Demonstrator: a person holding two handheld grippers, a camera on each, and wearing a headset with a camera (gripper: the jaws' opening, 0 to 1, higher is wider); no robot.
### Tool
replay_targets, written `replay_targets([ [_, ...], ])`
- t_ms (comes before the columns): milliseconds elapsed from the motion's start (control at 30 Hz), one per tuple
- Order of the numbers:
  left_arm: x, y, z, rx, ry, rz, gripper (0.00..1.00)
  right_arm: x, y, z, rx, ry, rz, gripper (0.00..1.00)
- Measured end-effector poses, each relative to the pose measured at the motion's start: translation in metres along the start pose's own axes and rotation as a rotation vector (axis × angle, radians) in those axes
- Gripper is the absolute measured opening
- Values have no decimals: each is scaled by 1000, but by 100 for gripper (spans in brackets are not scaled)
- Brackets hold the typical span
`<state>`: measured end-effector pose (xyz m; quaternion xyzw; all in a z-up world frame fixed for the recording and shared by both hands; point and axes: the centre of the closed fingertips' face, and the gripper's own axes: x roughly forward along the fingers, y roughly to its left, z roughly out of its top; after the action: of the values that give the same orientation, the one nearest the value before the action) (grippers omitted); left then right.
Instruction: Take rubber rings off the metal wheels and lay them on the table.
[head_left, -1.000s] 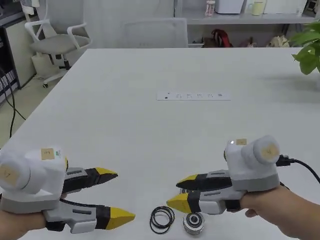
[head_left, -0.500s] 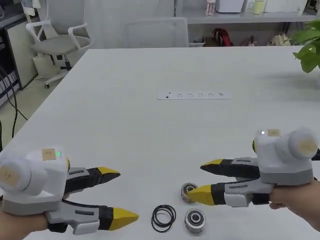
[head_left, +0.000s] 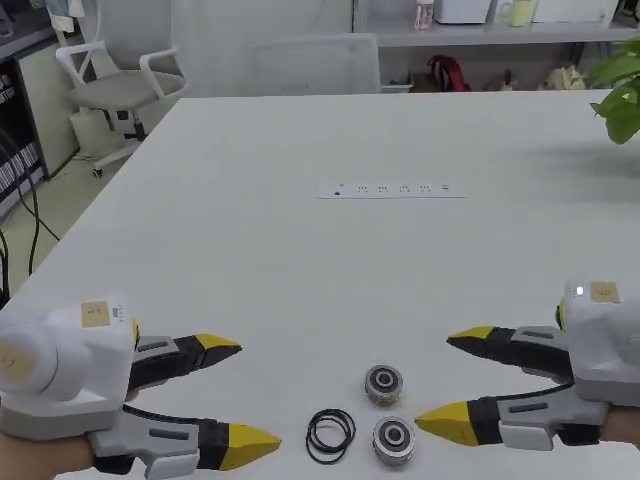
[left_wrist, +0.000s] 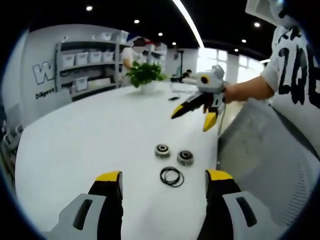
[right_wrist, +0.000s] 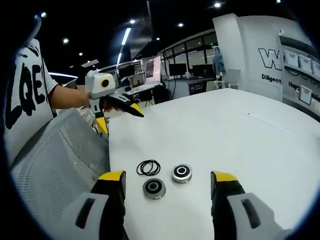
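Rubber of this sort: expect it light, limp and stretchy, apt to roll away or snap back when pinched flat. Find the loose rings (head_left: 329, 436) in a small overlapping pile on the counter (head_left: 300, 260), just left of the near wheel (head_left: 393, 439) as seen in the head view; find the far wheel (head_left: 384, 383) just beyond that near wheel, close but apart. Expect both wheels to be stiff, smooth metal, heavy for their size, prone to slide or roll across the bare top. Too small to tell any ring seated in either groove; darker rim on the near wheel in the right gripper view, possibly rubber. Best hold, by judgement: one jaw tip hooked under the ring's edge at the rim, the wheel pinned across its flat faces by the other tool. Note the left gripper (head_left: 255, 392) well left of the near wheel, beyond the rings, jaws wide apart and holding nothing; note the right gripper (head_left: 436, 383) near its right side, off the counter, jaws likewise spread and empty.
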<state>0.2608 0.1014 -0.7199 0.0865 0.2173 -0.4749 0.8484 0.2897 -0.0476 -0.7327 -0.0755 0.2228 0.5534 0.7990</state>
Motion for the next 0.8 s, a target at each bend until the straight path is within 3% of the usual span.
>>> replay_targets([
  [300,0,-4,-3,13,6,8,70,-18,-3,-11,-3,4,-51,74],
  [800,-5,-5,0,3,-17,35,74,-41,-3,-36,-48,79,-89,81],
])
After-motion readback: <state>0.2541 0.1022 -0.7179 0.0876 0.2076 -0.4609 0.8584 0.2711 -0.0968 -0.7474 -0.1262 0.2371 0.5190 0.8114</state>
